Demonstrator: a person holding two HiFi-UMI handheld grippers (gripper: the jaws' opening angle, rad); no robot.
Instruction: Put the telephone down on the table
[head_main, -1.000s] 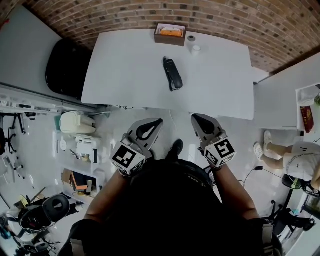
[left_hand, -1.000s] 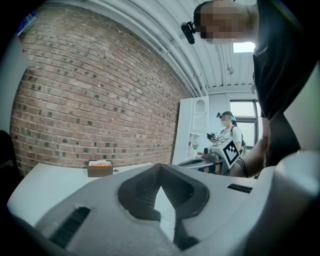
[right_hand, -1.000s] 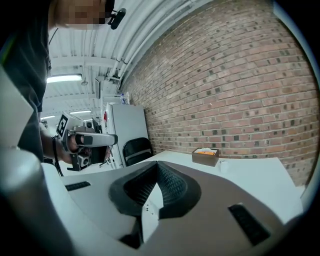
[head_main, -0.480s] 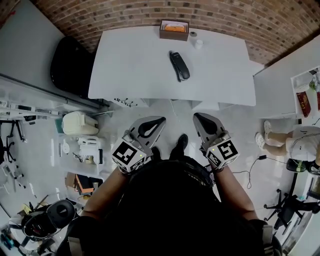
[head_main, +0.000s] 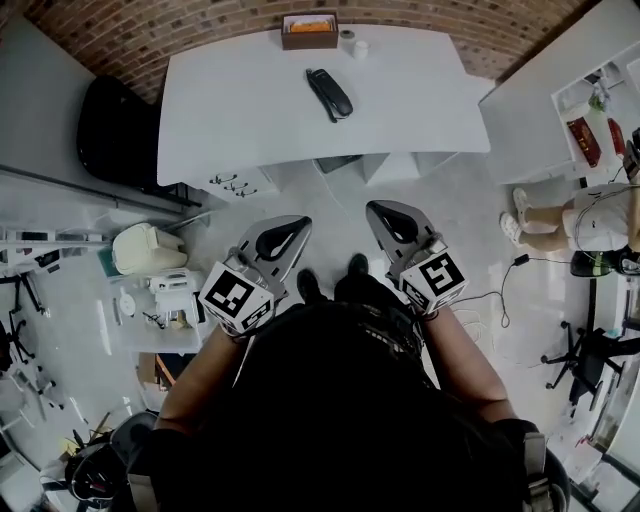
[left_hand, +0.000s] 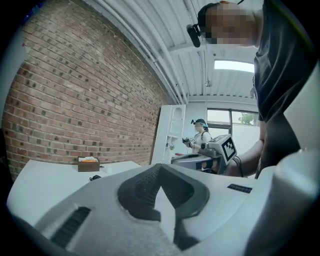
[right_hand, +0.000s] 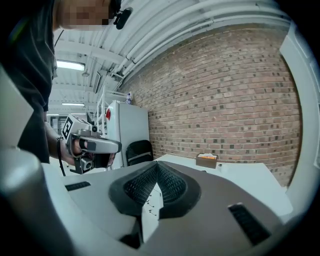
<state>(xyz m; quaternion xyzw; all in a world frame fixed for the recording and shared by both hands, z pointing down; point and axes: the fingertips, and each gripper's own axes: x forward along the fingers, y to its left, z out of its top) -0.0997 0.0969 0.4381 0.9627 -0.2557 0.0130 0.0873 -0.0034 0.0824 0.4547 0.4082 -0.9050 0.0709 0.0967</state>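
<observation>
Phone (head_main: 329, 94): lies flat on the table (head_main: 230, 110), about midway between the left and right edges and nearer the far edge than the near one. It sits just short of the box (head_main: 309, 30), which stands at the far edge. Nothing touches the phone. Two small cups (head_main: 360, 48) stand beside the box, toward the right edge.

Change over the last second:
- In the head view the table has slid steadily toward the top of the picture.
- More bare floor (head_main: 340, 190) now shows between the near edge and the gripper tips.
- The phone keeps the same place relative to the box and the table edges, so it has not shifted on the table.
- Reading: the person is backing away from the table, and both grippers travel with the body.

Claws:
- Left gripper (head_main: 285, 232): jaws closed, pads meeting at the tip, nothing between them in its own view.
- Right gripper (head_main: 385, 218): the same, closed tight and empty.
- Both are held side by side in front of the body, pointing toward the table and well apart from its near edge.

Judgement: the phone is already down and released, so the task looks finished and this moment is the retreat. Neither claw is near enough to disturb the phone. The phone lies well inside every edge, so I see no risk of it sliding off. No further handling seems called for.
</observation>
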